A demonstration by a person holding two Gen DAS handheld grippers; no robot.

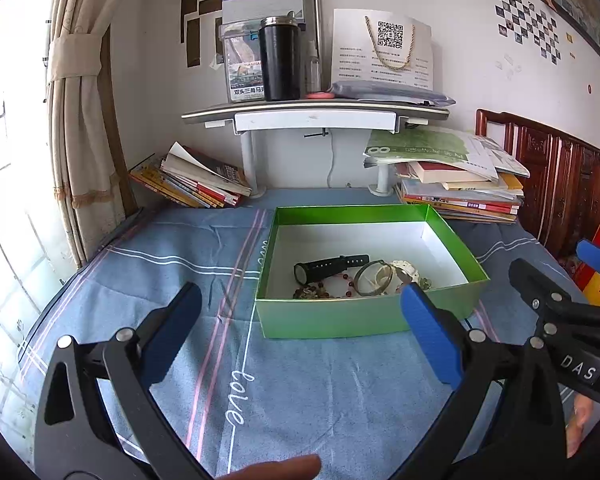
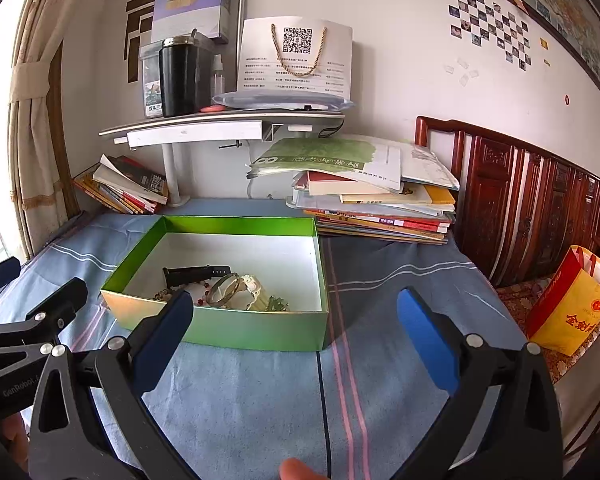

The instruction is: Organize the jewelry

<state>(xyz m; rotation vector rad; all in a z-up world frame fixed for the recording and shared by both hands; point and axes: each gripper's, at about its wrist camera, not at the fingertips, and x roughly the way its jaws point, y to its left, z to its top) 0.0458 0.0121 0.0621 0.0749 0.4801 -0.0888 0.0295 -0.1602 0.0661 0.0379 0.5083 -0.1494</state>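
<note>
1. The left tongs (image 1: 300, 328) are spread wide and hold nothing; they hover above the cloth (image 1: 172, 280) on the bench, short of the box (image 1: 352, 324).
2. The right tongs (image 2: 296, 332) are likewise wide apart and empty, beside the left pair and facing the same box.
3. The box lies just ahead of both tongs, with its near wall between their tips in each view. It is green outside, white inside, and has no lid on it.
4. Inside, all gathered toward the near wall: a black watch (image 1: 328, 268), a bangle (image 1: 374, 278), a white watch (image 2: 252, 290), red beads (image 1: 342, 280) and a small green piece (image 2: 278, 304). They touch and overlap in a loose heap.
5. No jewelry shows on the cloth outside the box, so the collecting looks done.
6. What may be left is tidying the heap or closing the box; no lid is in view, and I judge the task near its end.
</note>
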